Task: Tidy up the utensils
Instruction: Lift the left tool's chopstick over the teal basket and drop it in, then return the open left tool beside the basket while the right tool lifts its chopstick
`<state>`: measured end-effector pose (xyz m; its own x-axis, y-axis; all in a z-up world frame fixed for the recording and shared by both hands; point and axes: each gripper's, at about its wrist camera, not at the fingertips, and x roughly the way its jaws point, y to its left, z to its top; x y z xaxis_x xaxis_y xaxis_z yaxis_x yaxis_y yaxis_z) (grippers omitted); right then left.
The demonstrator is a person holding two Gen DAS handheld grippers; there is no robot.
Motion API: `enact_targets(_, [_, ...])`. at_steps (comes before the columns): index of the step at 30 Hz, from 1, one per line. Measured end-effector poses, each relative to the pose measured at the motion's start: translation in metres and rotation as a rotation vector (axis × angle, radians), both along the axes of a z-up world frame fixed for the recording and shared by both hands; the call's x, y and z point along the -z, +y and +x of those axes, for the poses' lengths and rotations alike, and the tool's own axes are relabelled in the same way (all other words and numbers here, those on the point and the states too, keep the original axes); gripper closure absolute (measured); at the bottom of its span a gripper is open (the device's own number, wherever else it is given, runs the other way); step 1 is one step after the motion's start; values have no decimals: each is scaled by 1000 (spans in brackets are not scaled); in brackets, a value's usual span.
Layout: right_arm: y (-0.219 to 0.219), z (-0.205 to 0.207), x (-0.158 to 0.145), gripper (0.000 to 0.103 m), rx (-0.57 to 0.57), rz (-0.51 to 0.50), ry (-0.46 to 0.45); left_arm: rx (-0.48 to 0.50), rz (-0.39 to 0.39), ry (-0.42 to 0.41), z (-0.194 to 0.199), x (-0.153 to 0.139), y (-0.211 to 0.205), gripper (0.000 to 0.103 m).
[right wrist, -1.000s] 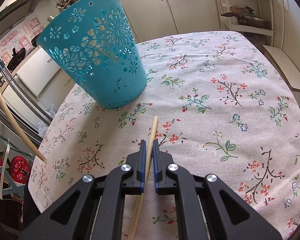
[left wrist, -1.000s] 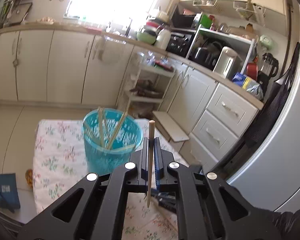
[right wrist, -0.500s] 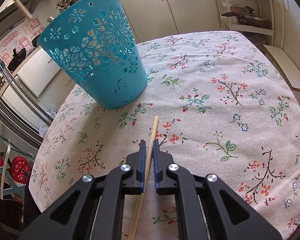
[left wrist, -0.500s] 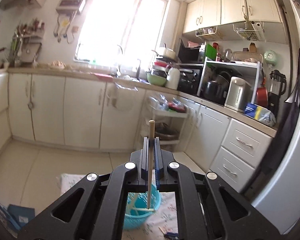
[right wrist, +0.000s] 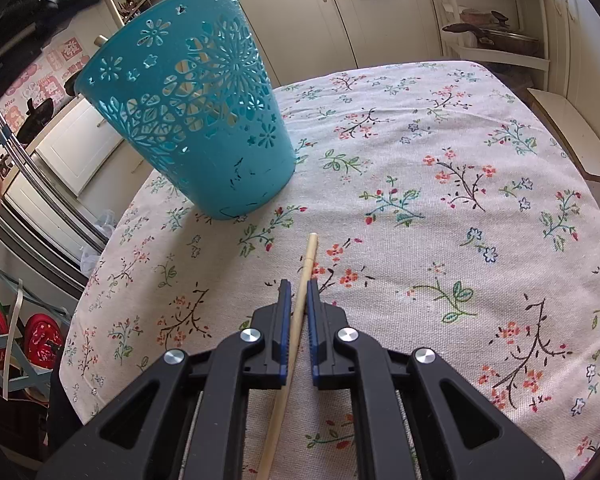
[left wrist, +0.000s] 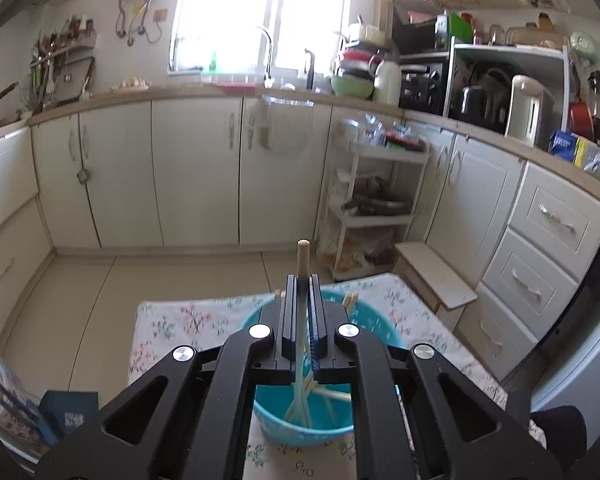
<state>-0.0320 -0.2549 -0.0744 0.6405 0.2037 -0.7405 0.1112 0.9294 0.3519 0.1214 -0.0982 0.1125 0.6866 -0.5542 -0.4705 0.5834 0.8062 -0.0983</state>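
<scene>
Chopstick of pale wood (left wrist: 302, 264) stands clamped in the left gripper (left wrist: 302, 280) above the teal perforated plastic basket (left wrist: 374, 330); beside this basket, the right gripper (right wrist: 299, 286) grips another pale wooden chopstick (right wrist: 309, 254).

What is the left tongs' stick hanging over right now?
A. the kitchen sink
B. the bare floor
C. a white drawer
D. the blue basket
D. In the left wrist view, the left tongs pinch an upright chopstick, and its lower end points down into the open top of the blue basket, where other sticks already lie.
</scene>
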Motion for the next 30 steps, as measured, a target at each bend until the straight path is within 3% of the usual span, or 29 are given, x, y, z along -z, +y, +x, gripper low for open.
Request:
enact_targets(6, [0, 0, 0, 95, -1, -2, 0, -41, 33, 4, -10, 25, 13, 94])
enact_targets(11, [4, 0, -2, 87, -20, -14, -6, -105, 52, -14, -24, 36, 34, 64])
enact_targets(19, [21, -1, -7, 81, -30, -113, -4, -165, 101, -24, -47, 56, 59, 39])
enact_targets(26, [37, 0, -7, 81, -38, -230, 14, -190, 120, 58, -46, 90, 68, 25])
enact_targets(30, [44, -1, -7, 92, -90, -269, 23, -178, 155, 137, -40, 122, 60, 22])
